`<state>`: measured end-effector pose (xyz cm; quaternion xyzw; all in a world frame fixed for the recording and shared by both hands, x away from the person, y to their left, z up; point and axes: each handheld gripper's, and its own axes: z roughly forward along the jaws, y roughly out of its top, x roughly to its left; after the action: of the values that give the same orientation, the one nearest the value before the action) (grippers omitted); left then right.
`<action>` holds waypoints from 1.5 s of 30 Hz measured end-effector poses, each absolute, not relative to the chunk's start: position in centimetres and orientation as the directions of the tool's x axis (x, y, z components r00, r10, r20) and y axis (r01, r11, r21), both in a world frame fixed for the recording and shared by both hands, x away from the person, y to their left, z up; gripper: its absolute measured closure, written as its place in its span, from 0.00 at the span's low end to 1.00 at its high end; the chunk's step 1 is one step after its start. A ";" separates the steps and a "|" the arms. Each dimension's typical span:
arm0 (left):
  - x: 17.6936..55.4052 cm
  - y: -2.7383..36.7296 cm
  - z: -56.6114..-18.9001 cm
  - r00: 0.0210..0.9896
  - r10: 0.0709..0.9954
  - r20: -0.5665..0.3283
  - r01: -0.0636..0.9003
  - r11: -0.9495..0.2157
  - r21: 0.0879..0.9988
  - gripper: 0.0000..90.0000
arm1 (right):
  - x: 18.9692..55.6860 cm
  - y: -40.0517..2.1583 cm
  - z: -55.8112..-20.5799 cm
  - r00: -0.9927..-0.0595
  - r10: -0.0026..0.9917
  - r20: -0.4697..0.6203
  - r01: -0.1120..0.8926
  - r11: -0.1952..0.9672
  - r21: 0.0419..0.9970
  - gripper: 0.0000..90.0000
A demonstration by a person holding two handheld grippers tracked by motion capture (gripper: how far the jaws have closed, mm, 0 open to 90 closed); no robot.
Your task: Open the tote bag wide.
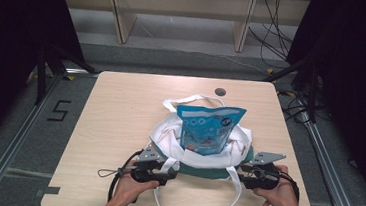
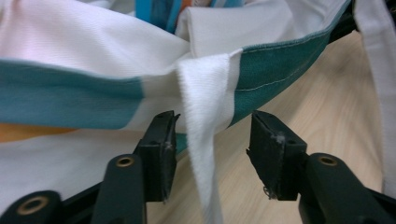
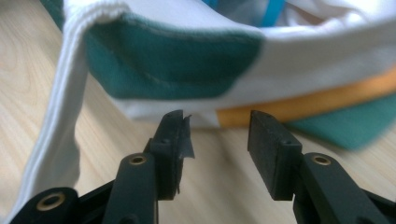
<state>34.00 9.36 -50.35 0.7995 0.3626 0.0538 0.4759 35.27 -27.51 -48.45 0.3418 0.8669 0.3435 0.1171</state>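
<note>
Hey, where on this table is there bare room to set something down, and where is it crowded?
The table is bare left of the tote bag, out to the left edge. There is a narrower bare strip right of the bag and a band behind it, past the small grey hole. The near edge is crowded: left gripper, right gripper and the bag's straps.

Table lit from above, dark surround.
High view soft, low in detail; gripper views blur the near bag (image 2: 70,51) cloth and far edges.
</note>
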 end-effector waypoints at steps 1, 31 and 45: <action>34.1 8.9 -50.5 0.732 0.640 -0.233 0.518 -0.301 0.801 0.58 | 35.4 -27.3 -48.6 -0.734 0.678 0.040 0.521 0.525 0.673 0.63; 43.4 8.7 -51.2 0.667 0.740 -0.085 0.492 -0.352 0.796 0.75 | 43.6 -23.8 -49.3 -0.706 0.705 -0.072 0.494 0.563 0.663 0.85; 44.7 9.0 -50.9 0.656 0.747 -0.109 0.511 -0.334 0.792 0.69 | 45.8 -23.9 -49.6 -0.654 0.756 -0.031 0.558 0.509 0.656 0.83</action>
<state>44.66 9.05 -50.92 0.8047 0.3908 0.1388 0.4249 45.75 -23.90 -49.58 0.3847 0.8539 0.3126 0.1588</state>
